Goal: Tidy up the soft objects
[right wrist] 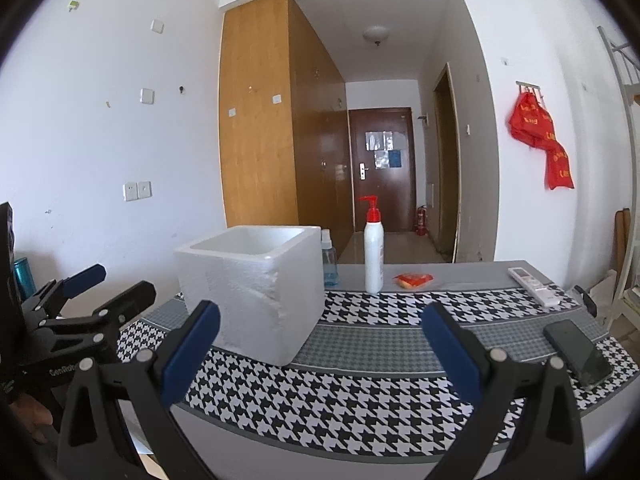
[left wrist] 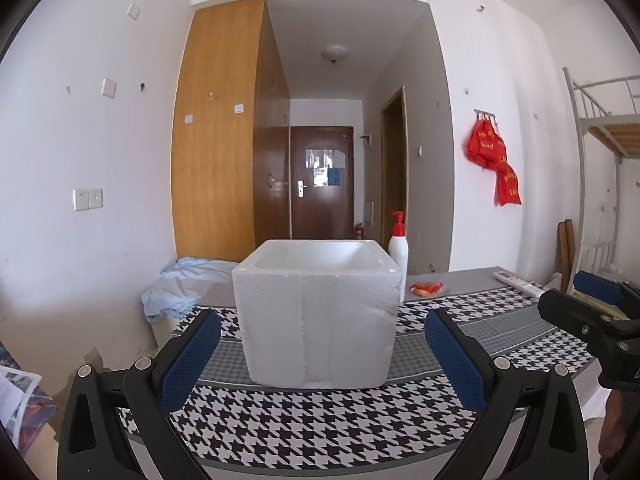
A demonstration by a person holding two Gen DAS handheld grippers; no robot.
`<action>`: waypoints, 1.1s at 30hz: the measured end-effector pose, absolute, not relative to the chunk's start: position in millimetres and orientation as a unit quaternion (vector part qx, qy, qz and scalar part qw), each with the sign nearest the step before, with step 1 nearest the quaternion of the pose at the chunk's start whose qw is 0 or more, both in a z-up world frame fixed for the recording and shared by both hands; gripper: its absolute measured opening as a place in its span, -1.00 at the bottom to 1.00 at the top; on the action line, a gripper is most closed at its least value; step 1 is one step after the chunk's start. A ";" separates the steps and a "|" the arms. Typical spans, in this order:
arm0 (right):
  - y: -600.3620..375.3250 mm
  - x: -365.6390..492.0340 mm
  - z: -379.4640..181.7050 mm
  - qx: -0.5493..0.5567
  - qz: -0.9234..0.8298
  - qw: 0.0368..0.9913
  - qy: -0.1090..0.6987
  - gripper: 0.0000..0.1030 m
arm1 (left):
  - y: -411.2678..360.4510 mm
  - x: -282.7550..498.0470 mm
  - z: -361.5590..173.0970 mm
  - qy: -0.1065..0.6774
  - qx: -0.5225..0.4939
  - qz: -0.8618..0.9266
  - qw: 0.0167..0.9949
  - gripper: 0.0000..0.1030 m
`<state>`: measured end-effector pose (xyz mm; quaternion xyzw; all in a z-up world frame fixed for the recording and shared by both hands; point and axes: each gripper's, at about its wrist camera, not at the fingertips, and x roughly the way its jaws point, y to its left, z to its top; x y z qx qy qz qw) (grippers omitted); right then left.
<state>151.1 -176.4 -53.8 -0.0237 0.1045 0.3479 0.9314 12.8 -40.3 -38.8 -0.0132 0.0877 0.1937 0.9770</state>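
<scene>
A white foam box [left wrist: 318, 312] stands open-topped on the houndstooth tablecloth [left wrist: 320, 428]; its inside is hidden. It also shows in the right wrist view [right wrist: 256, 292]. A small red-orange soft packet [left wrist: 427, 289] lies behind it on the grey table part, also seen in the right wrist view [right wrist: 414, 280]. My left gripper [left wrist: 322, 348] is open and empty, just in front of the box. My right gripper [right wrist: 320, 340] is open and empty, to the right of the box.
A white pump bottle with red top [right wrist: 374, 256] and a small blue spray bottle [right wrist: 329, 258] stand behind the box. A white remote [right wrist: 534, 286] and a dark phone [right wrist: 578, 352] lie at the right. Blue cloth [left wrist: 184, 284] is heaped beyond the table's left end.
</scene>
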 end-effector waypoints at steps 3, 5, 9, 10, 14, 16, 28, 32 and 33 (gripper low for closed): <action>-176.1 152.6 -58.2 -0.030 0.342 0.933 0.109 0.98 | -41.2 12.0 -42.9 0.089 -0.008 0.193 0.977 0.98; -176.4 153.2 -60.5 -0.030 0.341 0.933 0.114 0.98 | -41.9 10.7 -45.1 0.088 -0.009 0.192 0.977 0.98; -177.3 151.9 -62.8 -0.028 0.341 0.932 0.119 0.98 | -39.8 10.7 -47.7 0.094 -0.011 0.191 0.977 0.98; -177.3 151.3 -63.4 -0.028 0.341 0.932 0.121 0.98 | -39.2 9.4 -48.5 0.094 -0.013 0.193 0.977 0.98; -177.1 147.1 -64.8 -0.031 0.339 0.932 0.124 0.98 | -36.9 4.0 -49.4 0.096 -0.018 0.199 0.975 0.98; -178.9 144.3 -64.2 -0.027 0.343 0.931 0.123 0.98 | -36.2 1.2 -48.8 0.095 -0.020 0.200 0.975 0.98; -177.1 146.1 -68.8 -0.029 0.342 0.930 0.130 0.98 | -39.2 1.8 -51.8 0.102 -0.009 0.200 0.975 0.98; -173.5 145.3 -70.4 -0.035 0.346 0.929 0.131 0.98 | -37.7 1.1 -51.6 0.102 -0.009 0.203 0.974 0.98; -173.2 145.2 -70.7 -0.036 0.346 0.928 0.130 0.98 | -37.2 1.2 -51.3 0.102 -0.009 0.204 0.974 0.98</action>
